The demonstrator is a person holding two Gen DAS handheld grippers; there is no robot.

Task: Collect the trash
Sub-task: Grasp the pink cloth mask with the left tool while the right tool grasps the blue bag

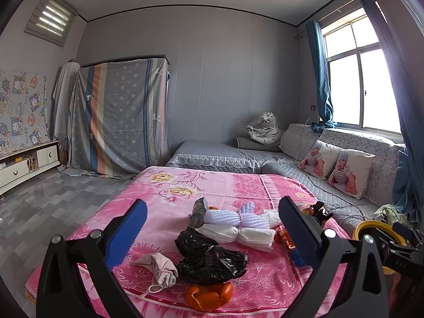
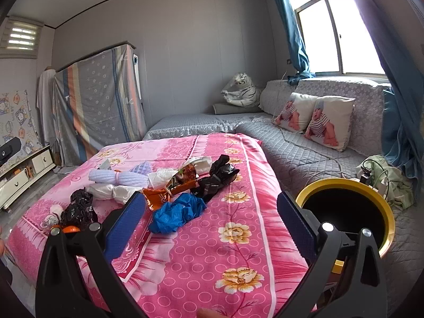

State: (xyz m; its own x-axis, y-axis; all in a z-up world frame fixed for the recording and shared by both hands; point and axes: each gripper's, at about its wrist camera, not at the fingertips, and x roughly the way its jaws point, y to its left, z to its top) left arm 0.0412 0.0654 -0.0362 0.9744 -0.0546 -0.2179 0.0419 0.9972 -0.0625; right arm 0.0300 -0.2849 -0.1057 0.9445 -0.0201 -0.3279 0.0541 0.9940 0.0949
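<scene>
Trash lies on a pink flowered sheet: a black plastic bag, a used face mask, orange peel, white tissue rolls and a purple foam net. My left gripper is open and empty, just above the black bag. In the right wrist view the pile shows with a blue plastic bag, an orange wrapper and another black bag. My right gripper is open and empty, above the sheet beside the blue bag. A yellow-rimmed bin stands at the right.
A grey quilted sofa with two baby-print cushions runs along the right under the window. Green cloth and chargers lie beyond the bin. A sheet-covered wardrobe and a low white cabinet stand at the left.
</scene>
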